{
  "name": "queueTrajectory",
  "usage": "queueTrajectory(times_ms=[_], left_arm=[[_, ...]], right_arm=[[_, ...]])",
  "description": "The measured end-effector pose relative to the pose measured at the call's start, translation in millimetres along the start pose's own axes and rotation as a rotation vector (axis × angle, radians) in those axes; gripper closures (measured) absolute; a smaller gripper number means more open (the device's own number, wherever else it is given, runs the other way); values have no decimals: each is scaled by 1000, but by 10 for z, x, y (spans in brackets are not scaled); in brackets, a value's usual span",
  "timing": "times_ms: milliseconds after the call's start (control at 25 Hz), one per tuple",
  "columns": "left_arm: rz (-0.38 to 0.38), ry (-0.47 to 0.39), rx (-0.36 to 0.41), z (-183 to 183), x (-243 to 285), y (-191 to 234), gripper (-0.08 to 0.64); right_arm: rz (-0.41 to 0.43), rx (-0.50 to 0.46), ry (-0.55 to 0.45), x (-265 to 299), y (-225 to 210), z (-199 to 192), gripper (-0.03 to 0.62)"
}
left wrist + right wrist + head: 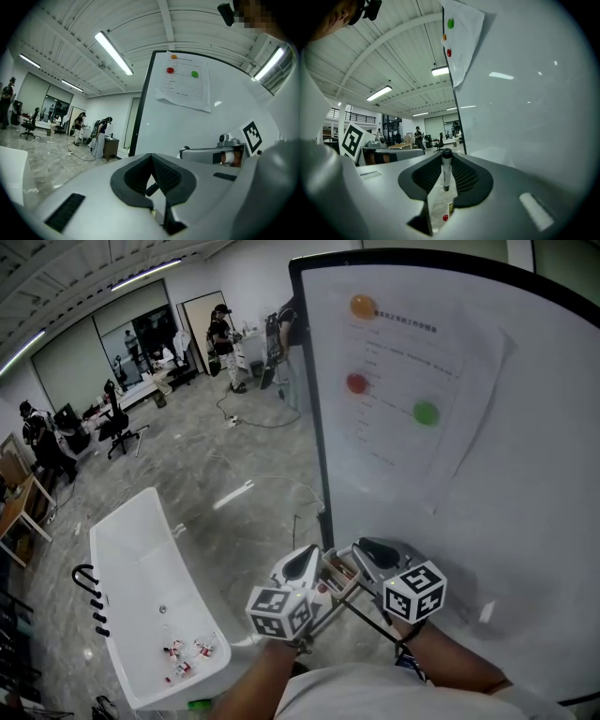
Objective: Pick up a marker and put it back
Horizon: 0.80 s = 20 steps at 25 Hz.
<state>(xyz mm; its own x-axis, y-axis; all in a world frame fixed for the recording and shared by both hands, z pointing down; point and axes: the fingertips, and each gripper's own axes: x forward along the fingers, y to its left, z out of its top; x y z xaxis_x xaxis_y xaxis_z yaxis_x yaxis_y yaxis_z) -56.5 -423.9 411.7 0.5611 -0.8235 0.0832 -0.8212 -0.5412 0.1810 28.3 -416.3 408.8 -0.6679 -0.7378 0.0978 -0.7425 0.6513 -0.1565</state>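
Checker: Progress on the pick-up is queried. Is the marker (446,171) held?

Recorder: Yes. It is seen gripped upright between the jaws of the right gripper (446,157), at the centre of the right gripper view, and held in the air beside the whiteboard (525,474). Pick-up is judged done.

Checker: Left gripper (151,161)?

Recorder: Jaws are seen closed tip to tip, with nothing between them. Both grippers are held close together at the bottom centre of the head view.

Checker: What is left?

Recorder: Return is not yet done. No tray or ledge for the marker can be made out, so the put-back place cannot be told.
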Motion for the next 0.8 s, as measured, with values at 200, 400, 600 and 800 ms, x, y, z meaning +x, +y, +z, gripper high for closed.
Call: queueTrajectory(times_ms=[200,400,600,800], left_arm=[[-2,30,-11,-152,-42,37,558],[4,51,-28,-313,-45,137,558],[16,80,-8,-522,-42,213,558],[26,118,-40,-780,-27,302,558]], right_arm=[[-4,-22,84,123,-33,-379,526],[-15,-9,162,265,-164,-796,525],[-22,8,233,370,-257,-1215,525],[-26,6,306,451,-342,-1651,525]])
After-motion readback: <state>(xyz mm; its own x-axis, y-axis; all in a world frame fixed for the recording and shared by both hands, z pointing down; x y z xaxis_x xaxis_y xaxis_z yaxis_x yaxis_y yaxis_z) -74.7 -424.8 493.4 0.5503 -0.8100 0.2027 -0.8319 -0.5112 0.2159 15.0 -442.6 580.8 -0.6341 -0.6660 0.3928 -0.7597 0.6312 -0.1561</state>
